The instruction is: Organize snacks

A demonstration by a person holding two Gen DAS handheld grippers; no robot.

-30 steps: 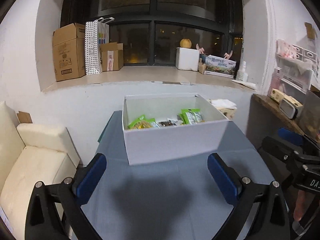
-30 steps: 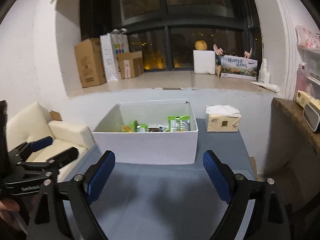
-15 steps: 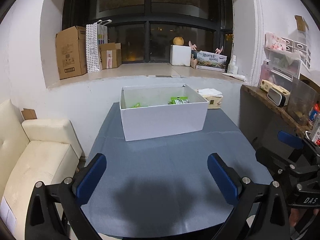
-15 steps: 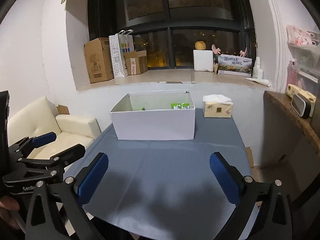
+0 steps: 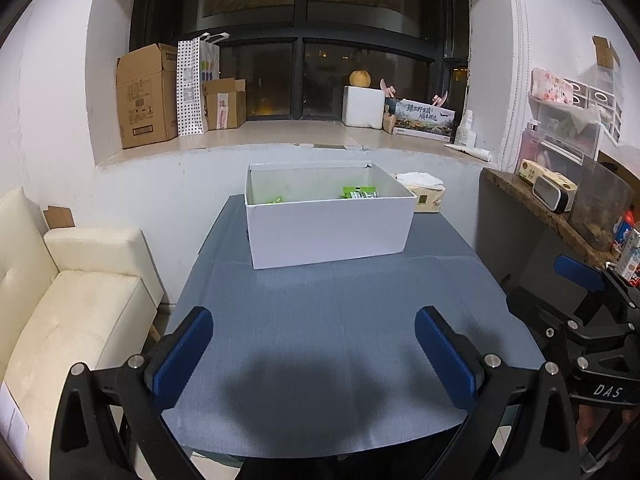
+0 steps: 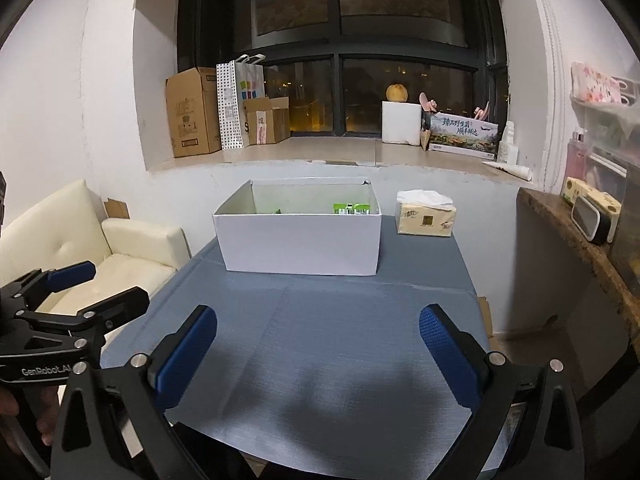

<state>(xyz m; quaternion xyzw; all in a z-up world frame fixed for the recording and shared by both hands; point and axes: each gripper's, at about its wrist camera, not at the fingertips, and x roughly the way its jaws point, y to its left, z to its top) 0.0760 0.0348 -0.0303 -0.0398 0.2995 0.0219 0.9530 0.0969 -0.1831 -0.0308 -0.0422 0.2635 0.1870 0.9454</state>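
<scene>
A white open box (image 5: 328, 232) (image 6: 300, 244) stands at the far end of the grey-blue table (image 5: 340, 320) (image 6: 320, 328). Green snack packets (image 5: 359, 193) (image 6: 351, 209) show over its rim; the other contents are hidden by the front wall. My left gripper (image 5: 314, 354) hangs open over the table's near edge with nothing between its blue pads. My right gripper (image 6: 318, 354) is open too, empty, over the near part of the table. Each gripper shows at the side of the other's view.
A tissue box (image 6: 426, 219) sits right of the white box. A cream sofa (image 5: 72, 312) stands left of the table. A dark counter (image 5: 560, 216) with small items runs along the right. Cardboard boxes (image 5: 146, 96) and a paper bag line the window sill.
Both grippers have drawn back from the white box toward the table's near edge, so the box looks smaller and farther. The right gripper's jaws have spread a little wider.
</scene>
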